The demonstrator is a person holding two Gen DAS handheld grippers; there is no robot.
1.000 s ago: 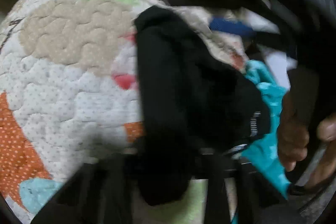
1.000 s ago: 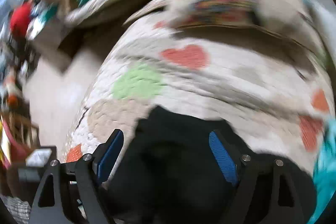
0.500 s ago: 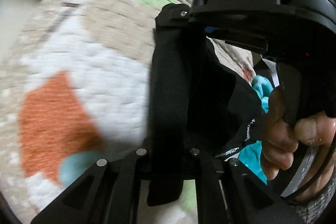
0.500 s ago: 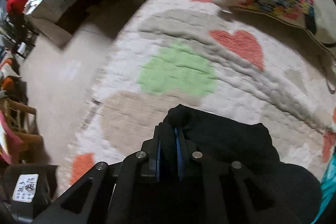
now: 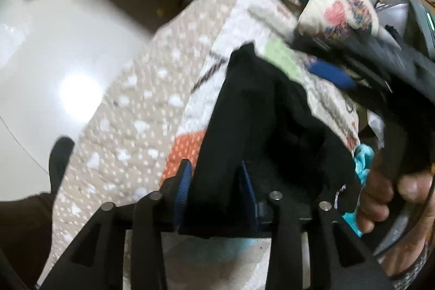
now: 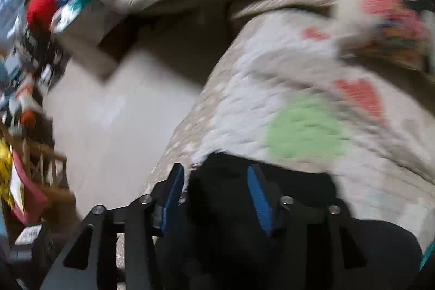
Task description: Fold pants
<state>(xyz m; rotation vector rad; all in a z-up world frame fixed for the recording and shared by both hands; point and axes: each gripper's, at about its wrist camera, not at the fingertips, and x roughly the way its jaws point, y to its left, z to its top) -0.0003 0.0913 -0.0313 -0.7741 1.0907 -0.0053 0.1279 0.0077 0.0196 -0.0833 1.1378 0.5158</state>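
The black pants (image 5: 258, 105) lie bunched and folded lengthwise on a quilt (image 5: 130, 127) with coloured patches, near its left edge. My left gripper (image 5: 214, 189) points down at their near end. Its jaws are opening, with a thick fold of black cloth still between the blue pads (image 5: 182, 189). In the right wrist view my right gripper (image 6: 216, 186) stands over the far end of the pants (image 6: 299, 189). Its jaws are opening too, with a black fold loose between them. A hand (image 5: 380, 197) holds the right gripper's handle at the lower right of the left wrist view.
The quilt (image 6: 272, 89) ends at the left over pale floor (image 6: 108, 121). A patterned pillow (image 6: 386, 4) lies at its far end. A teal cloth (image 5: 363, 156) shows beside the pants. Boxes and clutter (image 6: 40, 7) line the far left. A dark foot (image 5: 58, 159) rests on the floor.
Half a second ago both grippers were shut on folds of the pants; now both have parted their jaws. Both hands have carried the pants toward the quilt's left edge, bringing floor into view.
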